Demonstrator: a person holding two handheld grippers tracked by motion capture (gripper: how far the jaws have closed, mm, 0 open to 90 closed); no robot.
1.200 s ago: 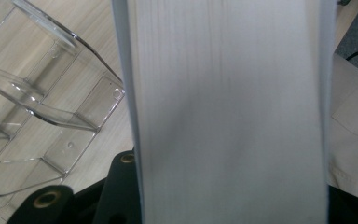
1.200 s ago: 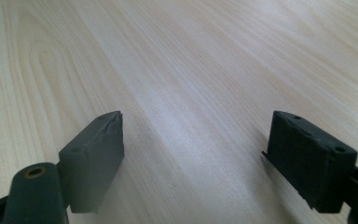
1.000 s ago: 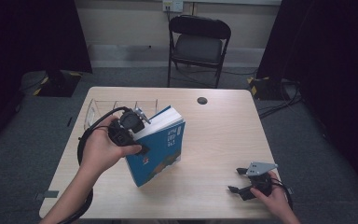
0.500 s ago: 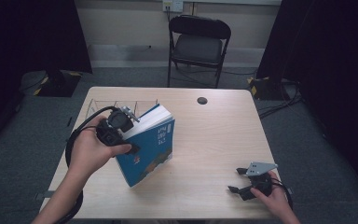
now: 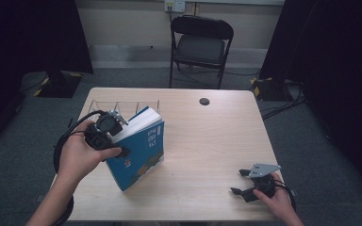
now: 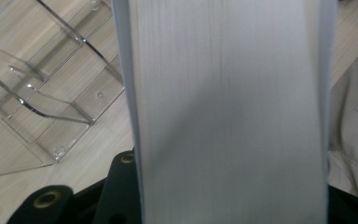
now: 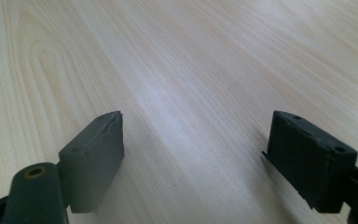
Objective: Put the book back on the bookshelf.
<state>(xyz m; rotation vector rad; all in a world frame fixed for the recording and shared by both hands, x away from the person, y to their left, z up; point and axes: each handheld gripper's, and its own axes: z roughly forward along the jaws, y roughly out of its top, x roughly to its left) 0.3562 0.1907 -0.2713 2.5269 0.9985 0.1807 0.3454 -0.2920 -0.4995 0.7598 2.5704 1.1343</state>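
Closest to the camera, the right gripper (image 5: 246, 182) sits low at the near right corner of the surface (image 5: 217, 141), held in the person's right hand (image 5: 275, 200) with its grey plate on top, and its fingers (image 7: 93, 154) are spread wide with nothing but bare wood grain between them. A bit further in on the left side, the left hand (image 5: 78, 157) holds the left gripper (image 5: 118, 141), which is clamped on a blue book (image 5: 139, 150) — the book is tipped up on its lower corner, leaning, with the cover facing the camera and the white page block on top. In the left gripper view the book's page edge (image 6: 228, 112) takes up most of the middle, so the fingers themselves are mostly hidden, but the pages run right down between the black jaw parts at the bottom, so it's gripping the book. A black cable (image 5: 63, 141) loops out from that gripper around the wrist. Just behind the book, near the far left of the surface, there's a clear plastic rack (image 5: 122, 106) with several dividers — it's also there in the left gripper view (image 6: 37, 107), lying just past the book. Further back a small dark round thing (image 5: 204, 101) sits on the surface near the far edge, and beyond that a black folding chair (image 5: 200, 44) stands on the grey floor.
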